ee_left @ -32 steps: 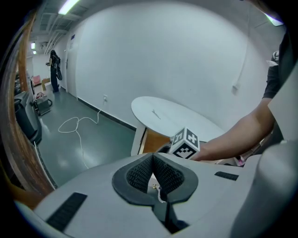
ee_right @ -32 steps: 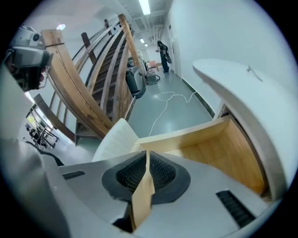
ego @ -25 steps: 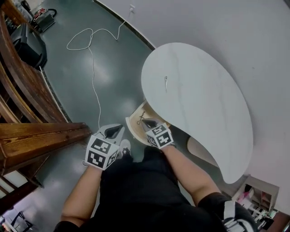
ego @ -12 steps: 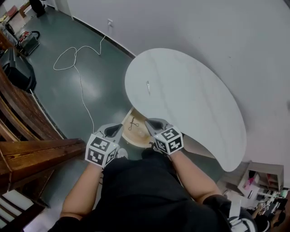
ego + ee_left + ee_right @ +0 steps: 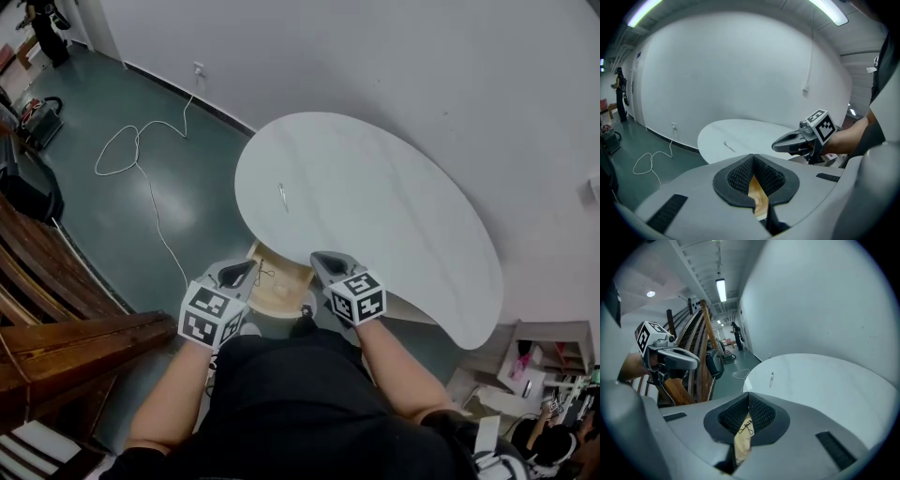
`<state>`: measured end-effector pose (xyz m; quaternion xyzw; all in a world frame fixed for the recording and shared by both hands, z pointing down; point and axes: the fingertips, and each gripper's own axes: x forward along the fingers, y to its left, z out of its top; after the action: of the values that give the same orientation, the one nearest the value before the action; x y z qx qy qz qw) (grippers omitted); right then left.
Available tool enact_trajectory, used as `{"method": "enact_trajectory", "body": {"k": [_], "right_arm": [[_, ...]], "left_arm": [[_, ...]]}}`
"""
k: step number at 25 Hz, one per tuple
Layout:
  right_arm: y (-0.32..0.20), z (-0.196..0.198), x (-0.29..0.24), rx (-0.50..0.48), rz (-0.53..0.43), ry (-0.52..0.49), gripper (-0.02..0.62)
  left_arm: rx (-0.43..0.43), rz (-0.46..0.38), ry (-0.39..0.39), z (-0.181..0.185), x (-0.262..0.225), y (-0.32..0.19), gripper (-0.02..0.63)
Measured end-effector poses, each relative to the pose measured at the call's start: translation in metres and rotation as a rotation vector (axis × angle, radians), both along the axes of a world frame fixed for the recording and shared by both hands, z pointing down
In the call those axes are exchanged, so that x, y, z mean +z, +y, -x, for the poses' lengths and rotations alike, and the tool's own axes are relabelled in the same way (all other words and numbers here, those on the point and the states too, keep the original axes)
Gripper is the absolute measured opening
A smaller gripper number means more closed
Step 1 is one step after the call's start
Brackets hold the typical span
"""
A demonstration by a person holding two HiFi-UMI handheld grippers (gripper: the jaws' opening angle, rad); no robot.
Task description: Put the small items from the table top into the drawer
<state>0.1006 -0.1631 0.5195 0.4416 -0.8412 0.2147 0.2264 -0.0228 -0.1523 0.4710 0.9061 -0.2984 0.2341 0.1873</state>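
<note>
A small silvery item (image 5: 282,192) lies alone on the white kidney-shaped table top (image 5: 394,206), near its left end; the left gripper view also shows this silvery item (image 5: 727,146), and so does the right gripper view (image 5: 772,377). Under the table's near edge a wooden drawer (image 5: 284,286) stands pulled out, and a thin black wire-like thing (image 5: 746,426) lies on its floor. My left gripper (image 5: 246,268) hangs shut and empty over the drawer's left side. My right gripper (image 5: 320,257) is shut and empty at the table's near edge, right of the drawer.
A white cable (image 5: 141,178) snakes over the green floor to a wall socket at the left. Dark wooden stair rails (image 5: 56,309) stand at the far left. Shelving with clutter (image 5: 539,366) sits at the lower right, beyond the table's end.
Both grippers have risen. The right one has come up from inside the drawer to the table's edge. The left one has moved in towards the drawer. The jaws stay shut.
</note>
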Motion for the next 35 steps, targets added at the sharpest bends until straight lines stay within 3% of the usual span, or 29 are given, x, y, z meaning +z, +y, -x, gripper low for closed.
{"method": "enact_trajectory", "body": {"k": [7,19,27,35], "right_arm": [[-0.025,-0.013,0.008,-0.024,0.001,0.009,0.008],[-0.117,0.002,0.03,-0.135,-0.005,0.042,0.009],[-0.187,0.018,0.068,-0.176,0.039,0.1,0.015],[-0.215,0.034,0.105,-0.18,0.122,0.134,0.077]], "left_arm": [[-0.037,0.012,-0.022,-0.008,0.002,-0.01,0.015],[-0.22,0.042,-0.04,-0.002,0.012,-0.018,0.015],[-0.371,0.056,-0.061,0.017,0.012,-0.01,0.015],[-0.467,0.102,-0.063,0.033,0.018,0.008,0.015]]}}
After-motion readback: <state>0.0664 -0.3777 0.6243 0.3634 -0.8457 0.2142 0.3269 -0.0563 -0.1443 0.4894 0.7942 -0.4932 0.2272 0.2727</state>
